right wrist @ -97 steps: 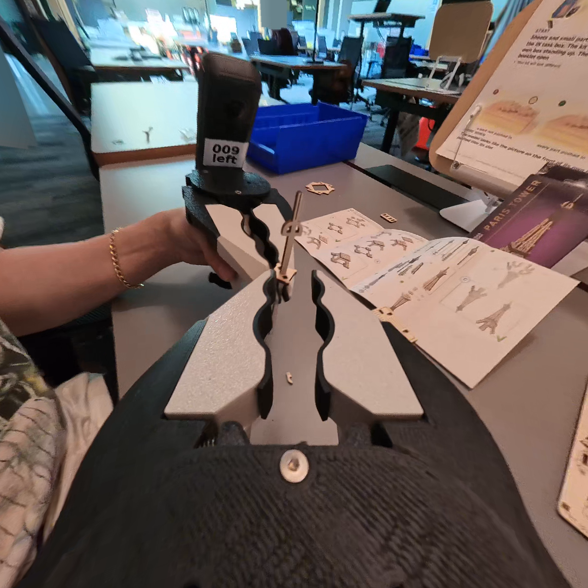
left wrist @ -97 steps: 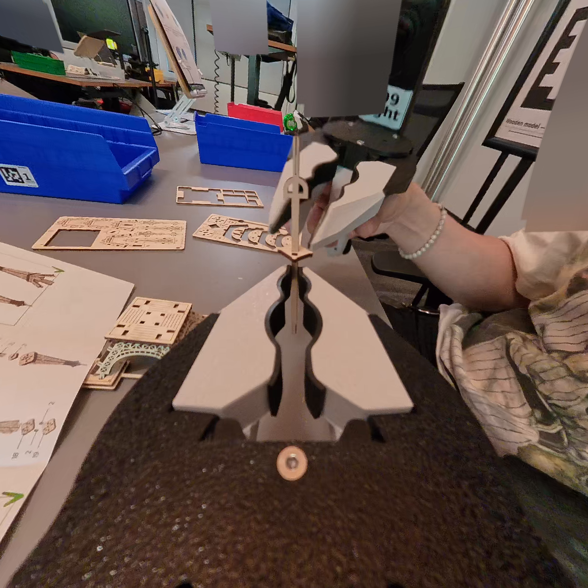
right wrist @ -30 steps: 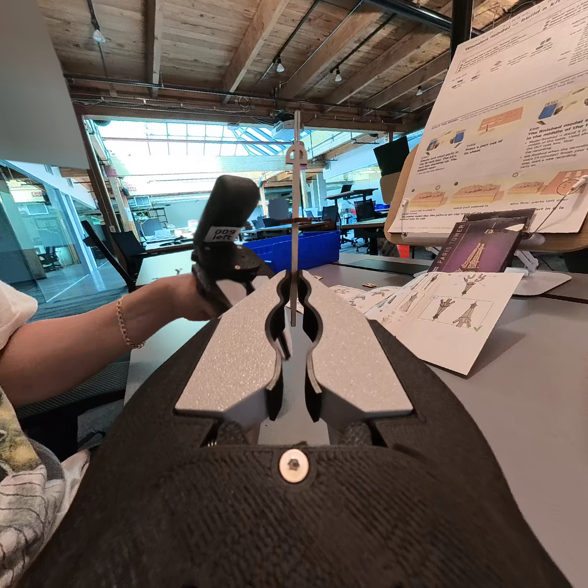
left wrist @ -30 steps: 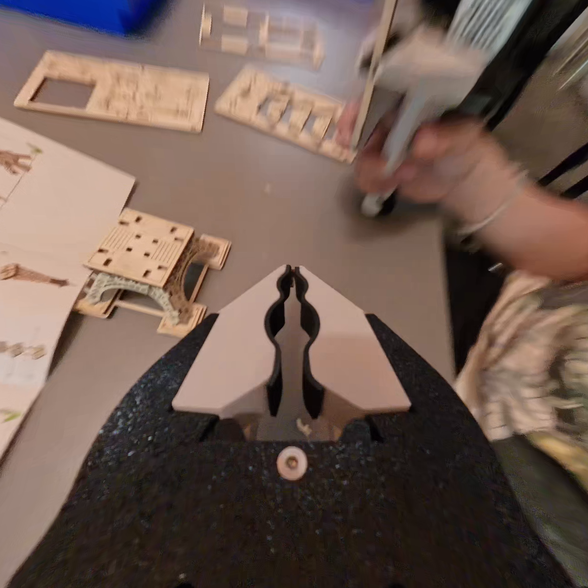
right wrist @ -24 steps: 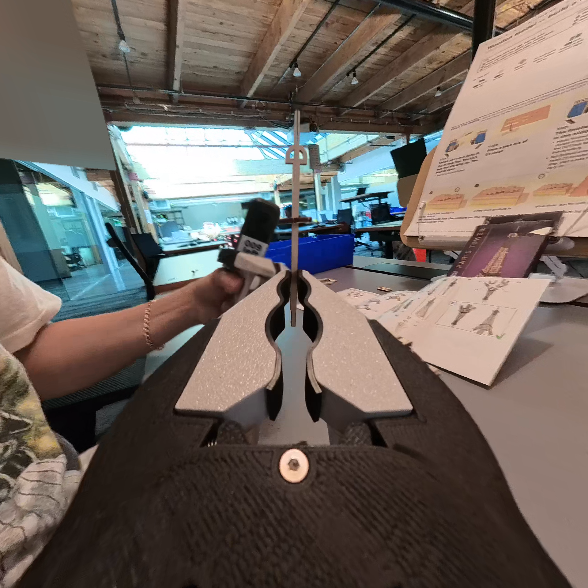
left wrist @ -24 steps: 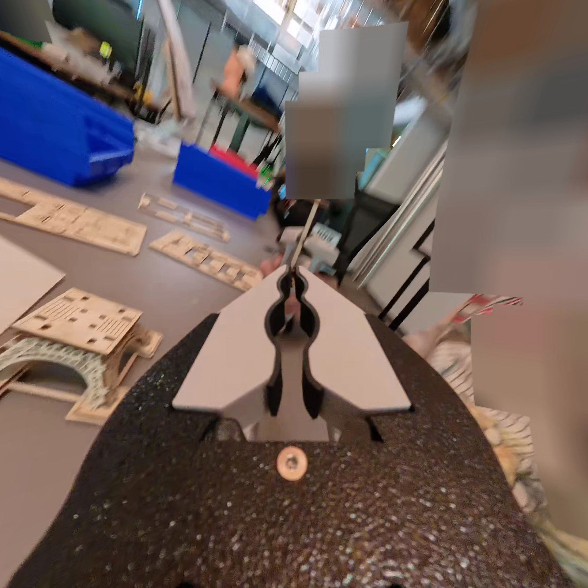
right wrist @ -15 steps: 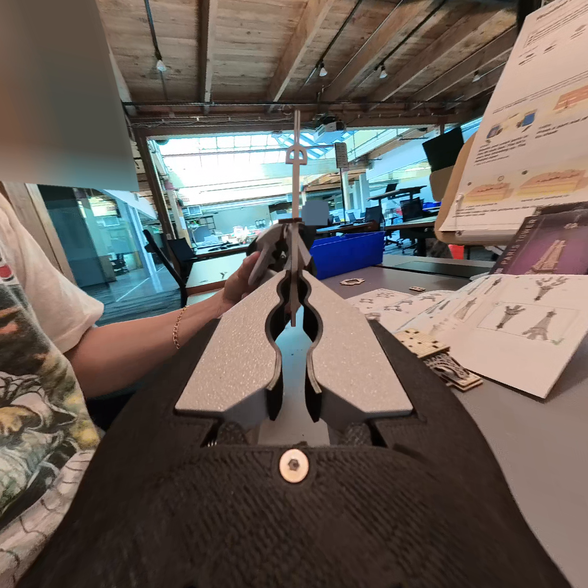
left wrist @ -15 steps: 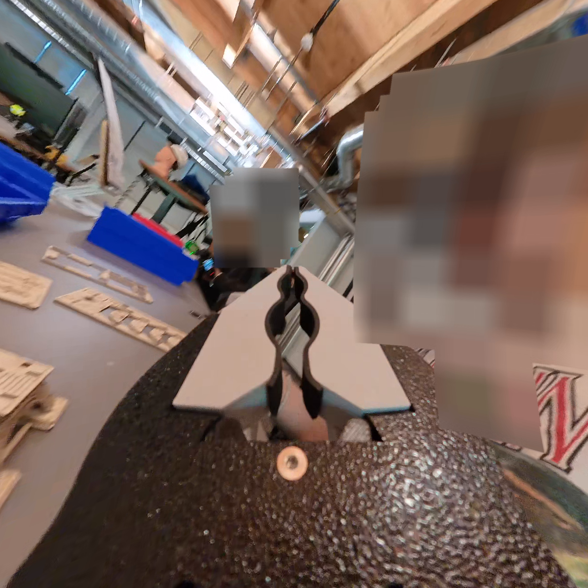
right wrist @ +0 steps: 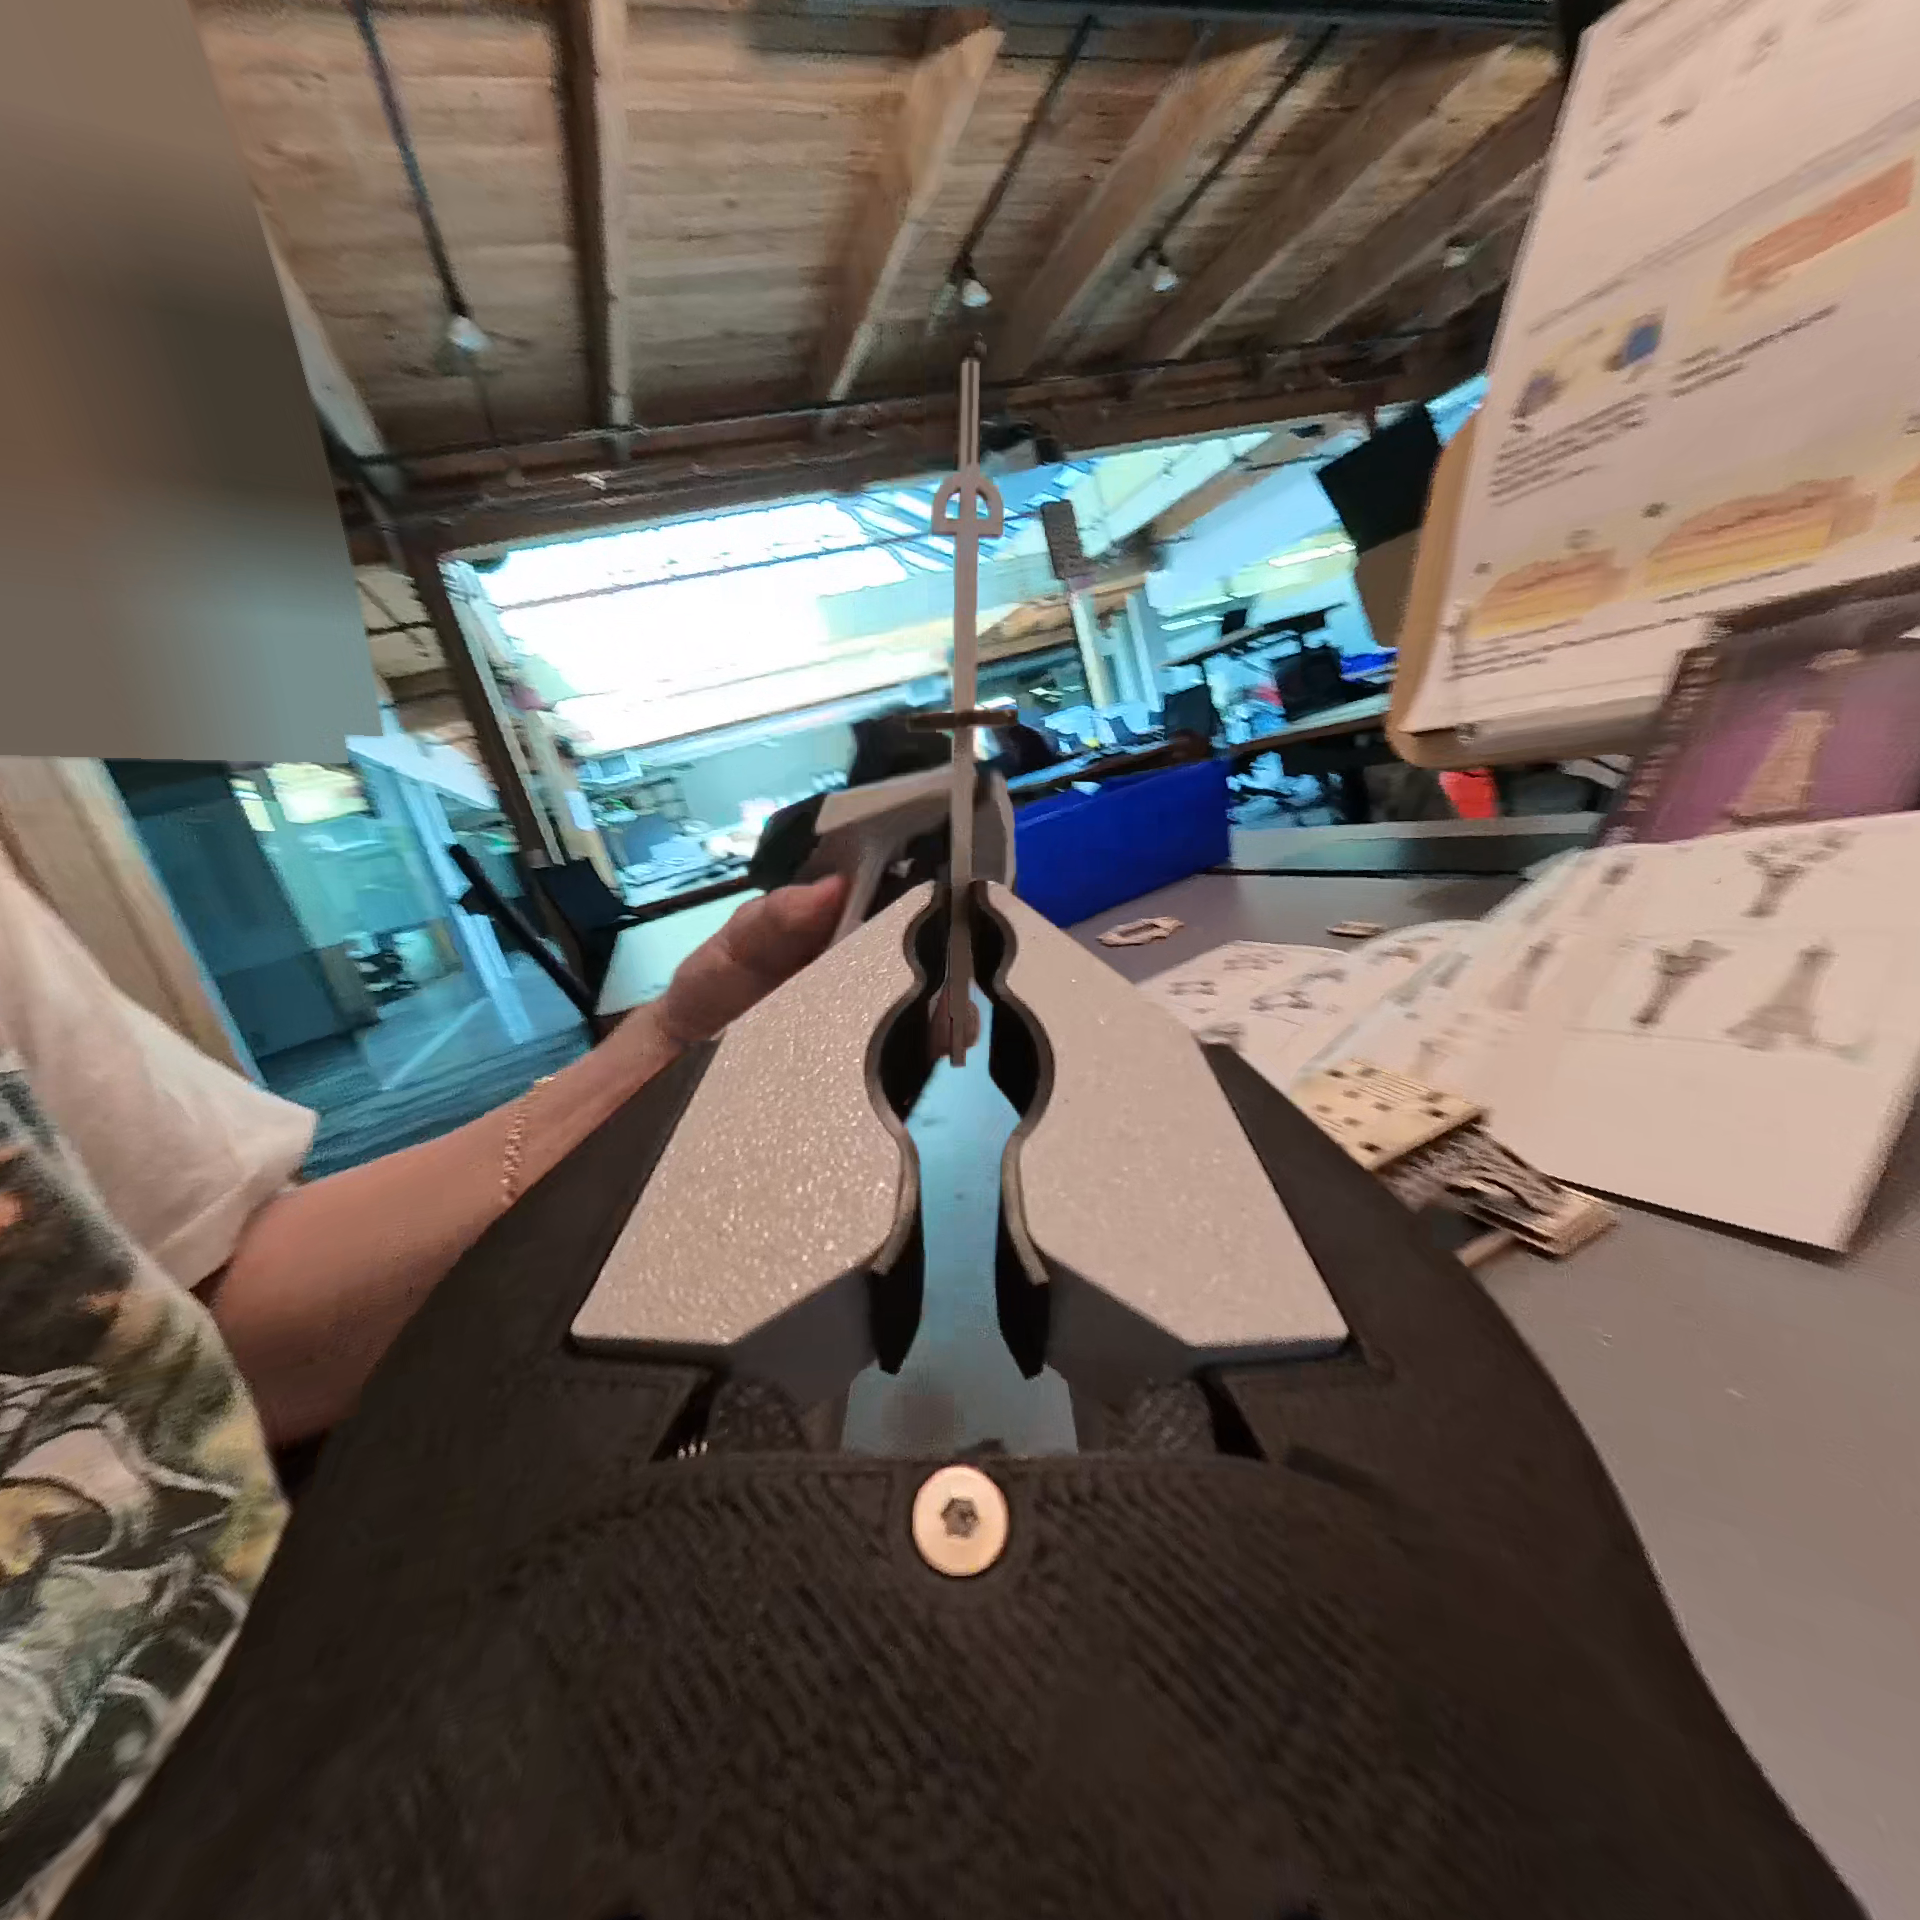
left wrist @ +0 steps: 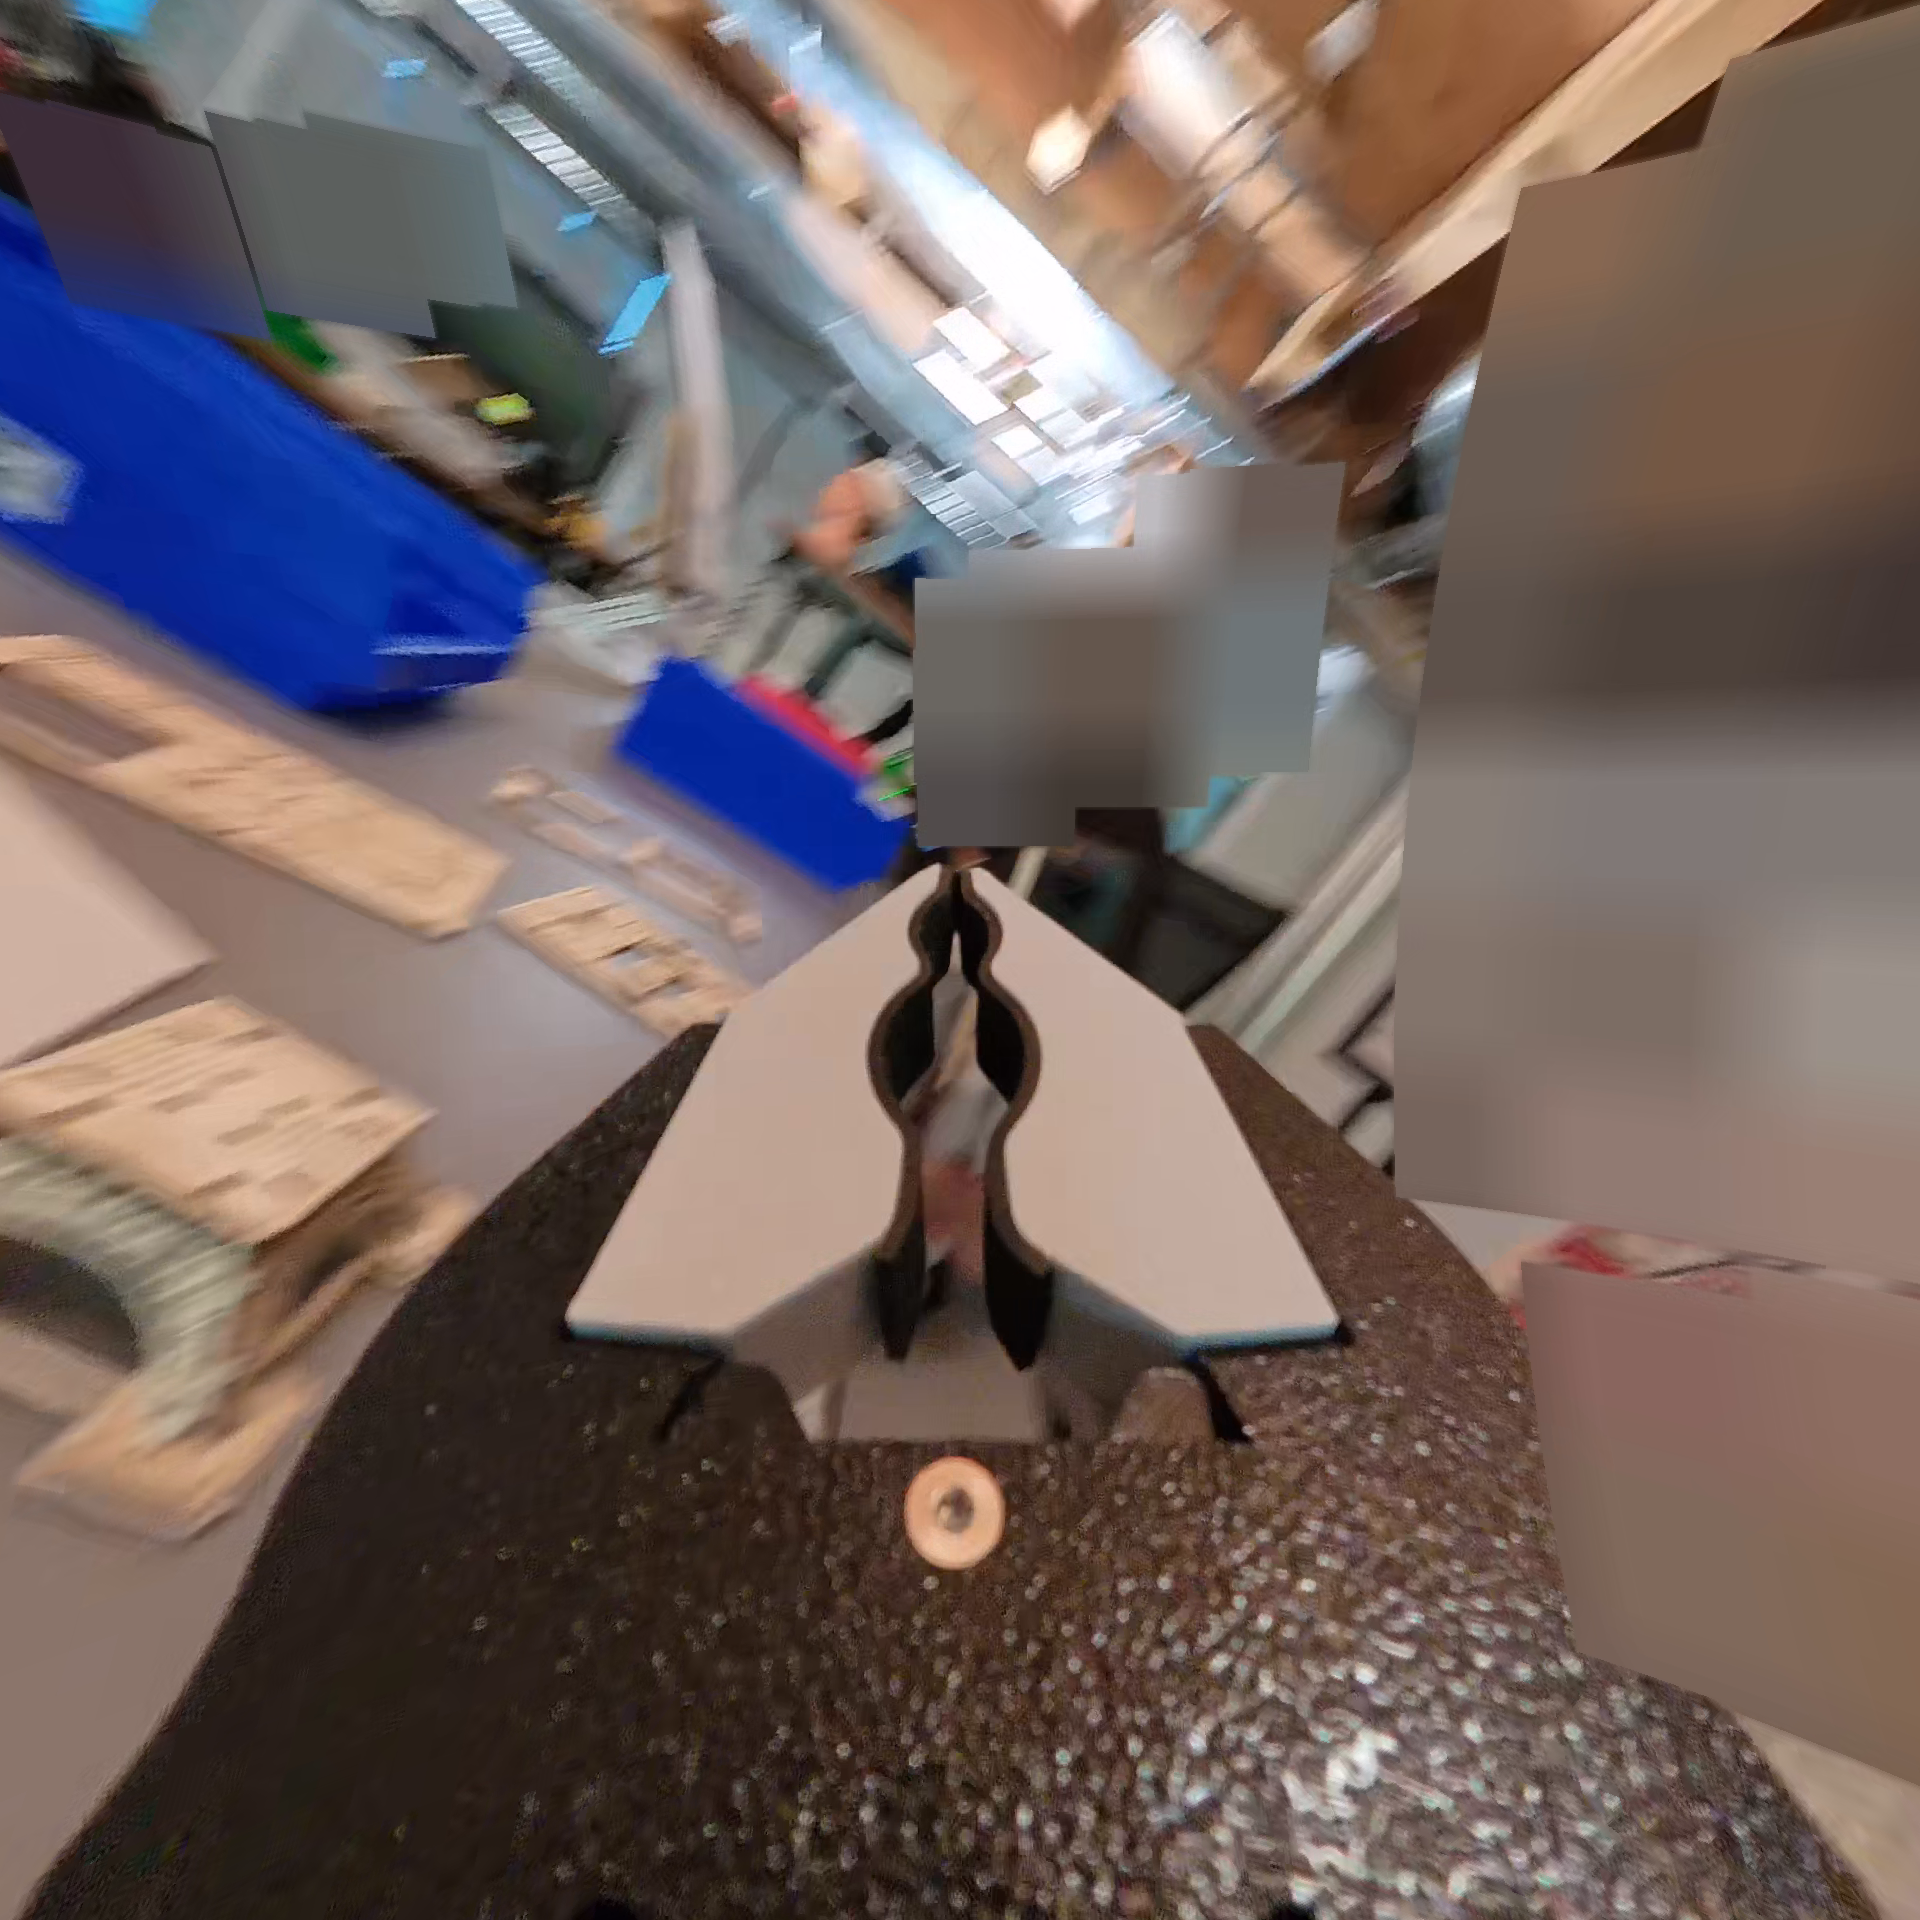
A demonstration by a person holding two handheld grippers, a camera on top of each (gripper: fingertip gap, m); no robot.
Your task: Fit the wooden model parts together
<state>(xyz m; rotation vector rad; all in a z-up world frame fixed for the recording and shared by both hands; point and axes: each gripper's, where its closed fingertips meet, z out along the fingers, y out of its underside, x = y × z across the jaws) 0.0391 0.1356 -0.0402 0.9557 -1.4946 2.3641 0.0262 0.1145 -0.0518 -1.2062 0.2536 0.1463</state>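
Observation:
My right gripper [right wrist: 961,899] is shut on a thin wooden spire [right wrist: 968,623], which stands straight up from the fingertips. A small square collar [right wrist: 961,719] sits across the spire's shaft. My left gripper shows in the right wrist view [right wrist: 904,826], held in a hand [right wrist: 748,956] just behind the spire's lower end. In the left wrist view, which is blurred, my left gripper [left wrist: 958,883] has its jaws closed. I cannot tell whether anything is between them, as a mosaic patch covers what lies above the tips. The wooden tower base [right wrist: 1434,1143] lies on the grey table and also shows in the left wrist view [left wrist: 156,1143].
An instruction sheet [right wrist: 1662,1018] lies right of the tower base, with a purple box [right wrist: 1808,748] and an instruction board on a stand [right wrist: 1714,364] behind it. Wooden part sheets [left wrist: 260,790] [left wrist: 623,956] and blue bins [left wrist: 239,540] [left wrist: 748,769] are on the table.
The spire has passed from my left gripper to my right one. My right gripper has tipped it upward. My left gripper swung up off the table and came close behind the spire.

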